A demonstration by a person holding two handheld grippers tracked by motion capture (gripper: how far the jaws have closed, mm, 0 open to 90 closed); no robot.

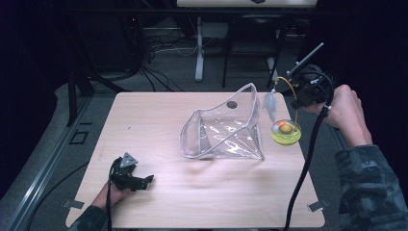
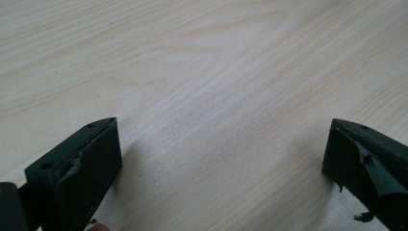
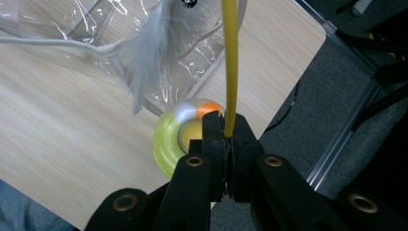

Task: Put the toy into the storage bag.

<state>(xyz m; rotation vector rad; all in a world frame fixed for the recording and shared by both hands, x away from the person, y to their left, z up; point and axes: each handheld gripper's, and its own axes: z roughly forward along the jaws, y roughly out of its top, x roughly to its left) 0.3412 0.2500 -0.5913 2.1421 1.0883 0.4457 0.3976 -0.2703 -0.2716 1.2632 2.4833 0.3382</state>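
in the high view the right gripper [image 1: 308, 91] is raised over the table's [image 1: 159, 202] far right edge, a yellow wand [image 1: 287, 83] curving from it with a pale feather [image 1: 269, 103] dangling beside the clear plastic bag [image 1: 223, 130], whose mouth stands open — likely where the toy is meant to go; the yellow disc base [image 1: 286, 131] sits just beside the bag, near the table's right edge. the left gripper [image 1: 130, 175] rests low at the near left, well apart from everything. in the left gripper view its jaws stand wide apart over bare wood, holding nothing. in the right gripper view the jaws are pinched together on the yellow wand [image 3: 230, 67], feather [image 3: 149, 57] hanging against the bag [image 3: 72, 24], disc base [image 3: 180, 137] below — floor close beyond, open table to the left.
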